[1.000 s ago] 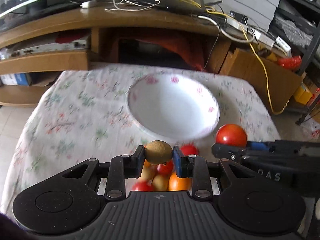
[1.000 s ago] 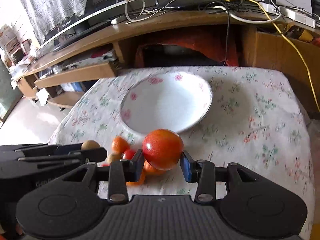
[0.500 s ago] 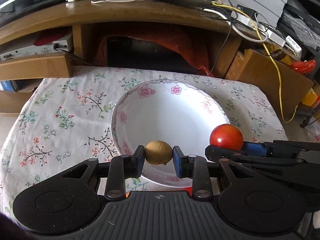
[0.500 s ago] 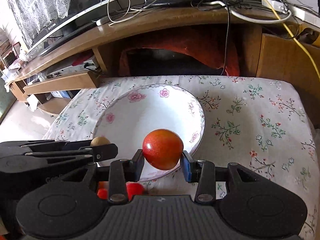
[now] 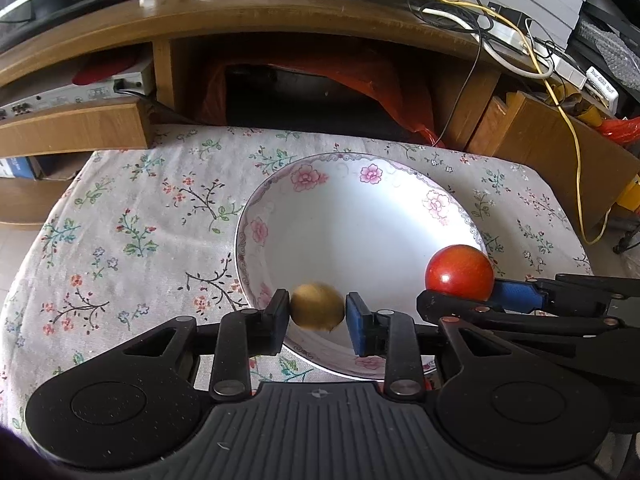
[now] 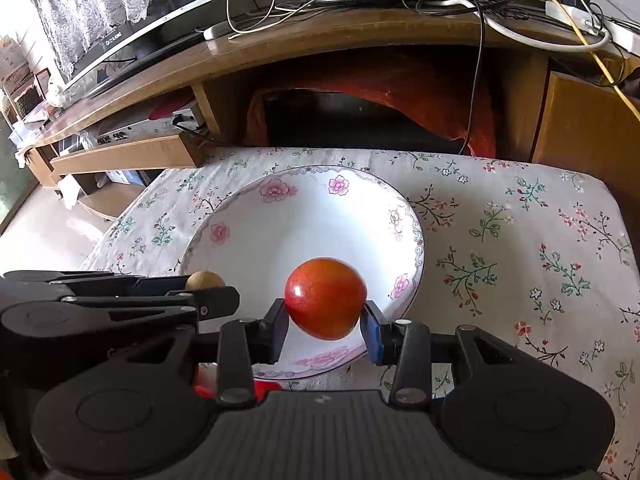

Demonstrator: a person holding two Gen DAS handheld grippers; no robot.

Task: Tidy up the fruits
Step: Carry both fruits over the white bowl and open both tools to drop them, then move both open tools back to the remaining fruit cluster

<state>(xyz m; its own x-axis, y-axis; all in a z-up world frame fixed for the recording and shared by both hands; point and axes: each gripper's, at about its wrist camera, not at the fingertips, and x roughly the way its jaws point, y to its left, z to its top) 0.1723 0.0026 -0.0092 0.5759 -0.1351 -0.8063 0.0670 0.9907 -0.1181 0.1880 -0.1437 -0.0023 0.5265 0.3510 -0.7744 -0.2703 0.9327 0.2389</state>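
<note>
Over the bowl (image 5: 440, 204) on the counter (image 5: 120, 240), your left hand-held gripper (image 5: 317, 312) pinches a small brown fruit (image 5: 317, 306) and the right hand-held gripper (image 6: 325, 316) a red one (image 6: 325, 298), both round, light, probably slick and bruisable, so grip across the widest part, gently.

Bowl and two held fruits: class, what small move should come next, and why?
Probably lower both fruits a little into the bowl before letting go. The left gripper clamps a small yellow-brown fruit and the right gripper a red fruit, both over the bowl's white near side, which holds nothing yet. A short descent should limit rolling or bouncing.
</note>
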